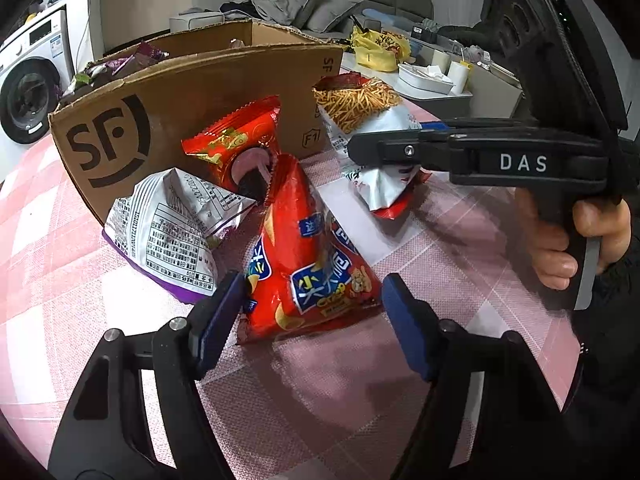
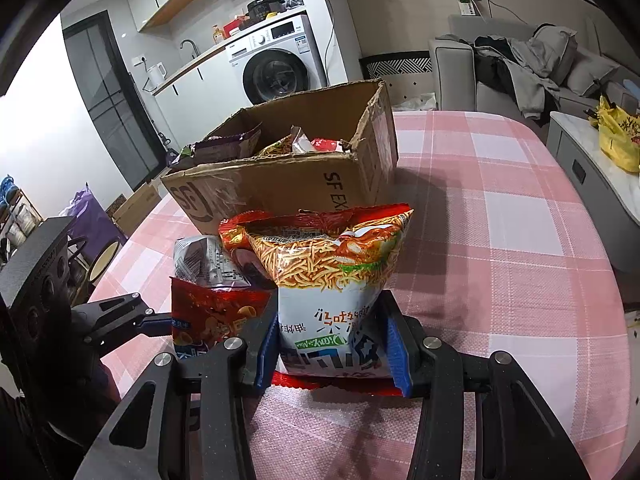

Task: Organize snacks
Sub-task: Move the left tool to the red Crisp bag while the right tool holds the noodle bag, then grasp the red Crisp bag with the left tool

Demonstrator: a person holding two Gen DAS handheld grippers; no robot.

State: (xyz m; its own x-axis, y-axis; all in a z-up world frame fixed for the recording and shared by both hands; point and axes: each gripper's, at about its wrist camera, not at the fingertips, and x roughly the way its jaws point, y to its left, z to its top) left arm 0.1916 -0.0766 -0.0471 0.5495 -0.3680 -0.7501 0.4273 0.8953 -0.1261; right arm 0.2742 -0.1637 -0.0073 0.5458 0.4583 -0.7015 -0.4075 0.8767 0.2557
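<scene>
1. Right gripper (image 2: pixel 332 344) jaws clenched on noodle snack bag (image 2: pixel 336 280), held just above the desk (image 2: pixel 500 240).
2. Left gripper (image 1: pixel 312 320) jaws released, straddling red chip bag (image 1: pixel 304 256), pads not pressing.
3. Cardboard box (image 1: pixel 192 120) beyond the jaws already holds several snacks.
4. Left: four bags outside, including silver-purple bag (image 1: pixel 168 232) and red pastry pack (image 1: pixel 236 140).

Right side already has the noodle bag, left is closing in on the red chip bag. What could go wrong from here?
1. The left gripper straddles only the lower corner of the red chip bag; its jaws are not yet pressing, so a grip there may slip.
2. That bag leans on the red wafer packet and the silver-purple bag; lifting it could drag them.
3. The right gripper squeezes the noodle bag low, which may crush the contents.
</scene>
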